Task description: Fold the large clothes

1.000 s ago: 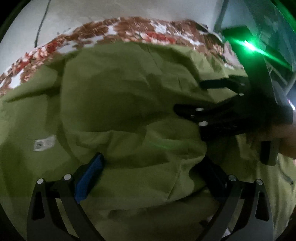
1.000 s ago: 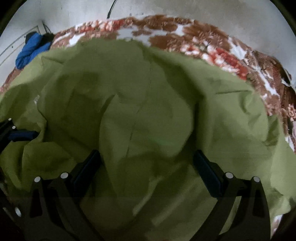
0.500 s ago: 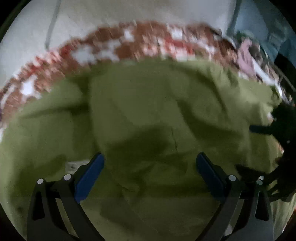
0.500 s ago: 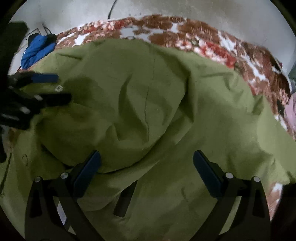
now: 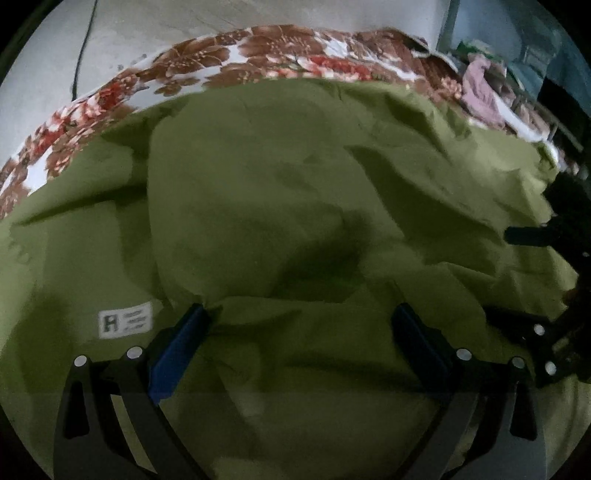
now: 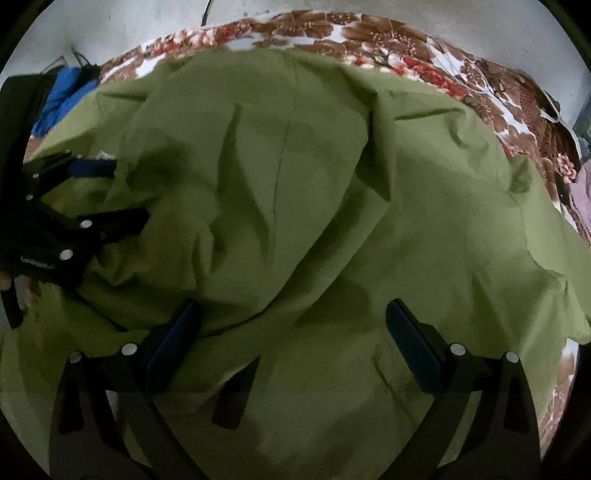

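Note:
A large olive-green garment lies rumpled on a bed with a brown and red floral sheet. It fills the right wrist view too, with a folded-over flap in the middle. A white label shows on the cloth at lower left. My left gripper is open just above the cloth, holding nothing; it also shows at the left edge of the right wrist view. My right gripper is open above the cloth, empty; it shows at the right edge of the left wrist view.
A blue cloth lies at the bed's far left corner. Pink clothes and clutter lie at the far right. A pale wall with a cable runs behind the bed.
Both grippers let go of the green cloth and pulled back and apart. The cloth that was bunched between the jaws now lies on the bed.

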`<state>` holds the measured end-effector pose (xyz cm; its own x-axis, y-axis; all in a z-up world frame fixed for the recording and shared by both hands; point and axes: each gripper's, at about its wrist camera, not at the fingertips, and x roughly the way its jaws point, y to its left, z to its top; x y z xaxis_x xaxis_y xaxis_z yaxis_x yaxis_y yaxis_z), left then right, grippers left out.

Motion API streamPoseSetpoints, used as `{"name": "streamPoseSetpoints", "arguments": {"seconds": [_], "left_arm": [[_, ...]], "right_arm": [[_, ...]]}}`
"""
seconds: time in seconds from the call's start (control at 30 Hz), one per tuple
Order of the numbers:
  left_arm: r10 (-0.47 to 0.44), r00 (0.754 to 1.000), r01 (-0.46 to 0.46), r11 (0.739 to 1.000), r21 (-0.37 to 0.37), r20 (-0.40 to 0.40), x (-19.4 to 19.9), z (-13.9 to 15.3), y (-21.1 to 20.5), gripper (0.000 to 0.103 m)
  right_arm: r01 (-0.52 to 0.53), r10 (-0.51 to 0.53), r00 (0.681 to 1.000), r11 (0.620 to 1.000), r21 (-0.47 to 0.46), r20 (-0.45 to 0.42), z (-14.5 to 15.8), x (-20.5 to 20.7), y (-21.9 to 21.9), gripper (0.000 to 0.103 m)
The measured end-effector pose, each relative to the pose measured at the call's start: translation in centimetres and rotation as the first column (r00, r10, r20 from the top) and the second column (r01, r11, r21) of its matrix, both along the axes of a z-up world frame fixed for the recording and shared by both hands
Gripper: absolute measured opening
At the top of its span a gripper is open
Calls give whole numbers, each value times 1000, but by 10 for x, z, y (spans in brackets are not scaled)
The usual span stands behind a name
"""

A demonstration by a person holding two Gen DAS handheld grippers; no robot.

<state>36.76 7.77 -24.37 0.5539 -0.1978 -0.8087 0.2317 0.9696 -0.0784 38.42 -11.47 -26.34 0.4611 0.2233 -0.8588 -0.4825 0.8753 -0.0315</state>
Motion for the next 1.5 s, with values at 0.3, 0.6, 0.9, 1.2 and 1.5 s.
{"name": "streamPoseSetpoints", "arguments": {"seconds": [0.3,0.6,0.9,1.2,1.5], "left_arm": [[220,973,-222,975,22,75,-102,71,72,98],[597,802,-598,801,-22,-25,-247,63,229,98],[882,460,-888,458,-38,-101,-380,31,389,98],[943,303,-951,291,-101,-139,-417,4,460,98],[949,263,-953,229,-196,-171,-399,-19,504,98]], "right_arm": [[-80,78,996,996,35,43,66,-51,58,98],[-199,197,980,979,55,26,75,-107,177,98],[-292,292,956,955,61,7,63,-156,290,98],[-319,318,948,946,55,26,51,-162,351,98],[-308,307,951,952,4,19,21,-146,380,98]]}}
